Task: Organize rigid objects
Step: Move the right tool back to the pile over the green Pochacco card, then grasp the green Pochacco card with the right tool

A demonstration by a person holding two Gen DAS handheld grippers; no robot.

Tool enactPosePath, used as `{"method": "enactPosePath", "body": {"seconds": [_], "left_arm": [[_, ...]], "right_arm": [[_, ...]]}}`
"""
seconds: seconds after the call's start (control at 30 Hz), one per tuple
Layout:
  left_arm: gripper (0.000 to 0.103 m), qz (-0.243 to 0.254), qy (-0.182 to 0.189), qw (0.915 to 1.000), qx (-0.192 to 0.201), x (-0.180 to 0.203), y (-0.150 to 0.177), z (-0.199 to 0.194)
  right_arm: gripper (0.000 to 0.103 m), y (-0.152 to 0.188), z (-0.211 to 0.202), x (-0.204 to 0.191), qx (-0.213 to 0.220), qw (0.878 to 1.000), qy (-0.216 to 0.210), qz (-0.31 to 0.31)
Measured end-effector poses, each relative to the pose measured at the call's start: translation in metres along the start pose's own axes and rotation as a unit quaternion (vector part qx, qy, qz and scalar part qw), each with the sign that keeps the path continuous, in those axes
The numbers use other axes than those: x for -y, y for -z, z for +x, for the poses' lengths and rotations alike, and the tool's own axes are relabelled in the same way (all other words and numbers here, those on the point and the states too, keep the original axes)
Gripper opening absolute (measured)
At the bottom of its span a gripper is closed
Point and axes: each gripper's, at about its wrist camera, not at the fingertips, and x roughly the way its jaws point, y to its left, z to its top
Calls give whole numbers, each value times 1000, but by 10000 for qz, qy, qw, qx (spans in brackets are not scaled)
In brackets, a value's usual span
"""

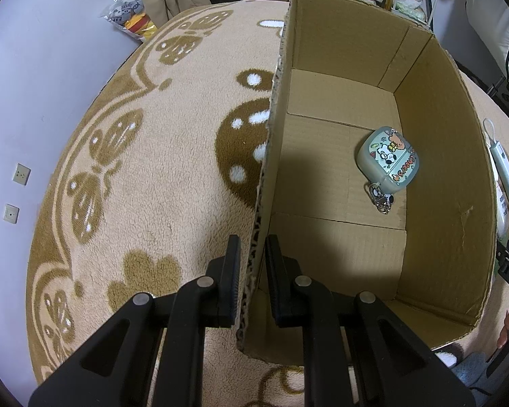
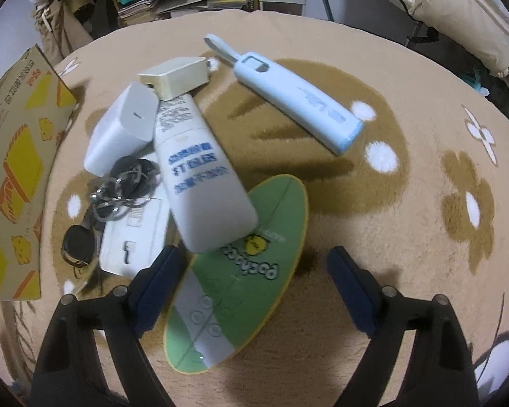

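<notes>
Right wrist view: right gripper [image 2: 254, 281] hangs wide open over the green case [image 2: 241, 291], so pickup's next. Left gripper [image 1: 252, 271] pinches the cardboard box [image 1: 441, 169] wall.

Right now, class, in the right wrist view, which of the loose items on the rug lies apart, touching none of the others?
The pale blue stick-shaped device with the loop strap. It lies alone on the rug, while the rest overlap in one pile.

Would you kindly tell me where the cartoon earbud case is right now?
In the left wrist view, the cartoon earbud case lies on the cardboard box floor, close to the box's right wall, keyring trailing toward the camera.
</notes>
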Motion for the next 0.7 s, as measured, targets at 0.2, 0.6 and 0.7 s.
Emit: {"method": "enactPosePath", "body": {"seconds": [0.2, 0.6, 0.7], "left_arm": [[15, 5, -9, 10000, -1, 1, 0, 1], [15, 10, -9, 10000, 0, 0, 0, 1], [15, 8, -8, 10000, 0, 0, 0, 1]], "right_arm": [[89, 4, 6, -6, -71, 9995, 172, -242], [59, 9, -2, -1, -131, 9994, 302, 117], [59, 9, -9, 6, -118, 9993, 205, 303]]}}
